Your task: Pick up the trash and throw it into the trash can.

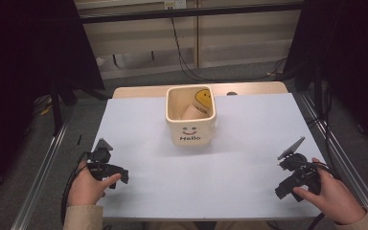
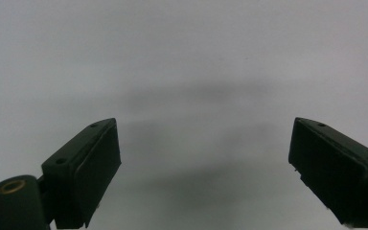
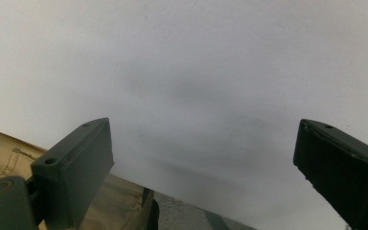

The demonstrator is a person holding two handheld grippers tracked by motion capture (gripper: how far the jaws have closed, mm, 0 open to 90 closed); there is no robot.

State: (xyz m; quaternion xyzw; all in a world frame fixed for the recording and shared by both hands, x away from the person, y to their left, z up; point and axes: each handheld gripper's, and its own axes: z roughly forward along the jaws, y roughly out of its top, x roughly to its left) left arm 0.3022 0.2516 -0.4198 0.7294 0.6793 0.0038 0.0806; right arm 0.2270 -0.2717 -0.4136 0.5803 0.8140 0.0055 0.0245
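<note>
Both claws gape empty: left claw (image 1: 117, 178), right claw (image 1: 281, 189). The cup (image 1: 190, 122) stands ahead between them, about equally far.

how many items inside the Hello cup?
2 visible. A yellow smiley-face item leans against the far right inner wall of the cup; a tan piece sits lower, mid-cup. More may be hidden below the rim.
</note>
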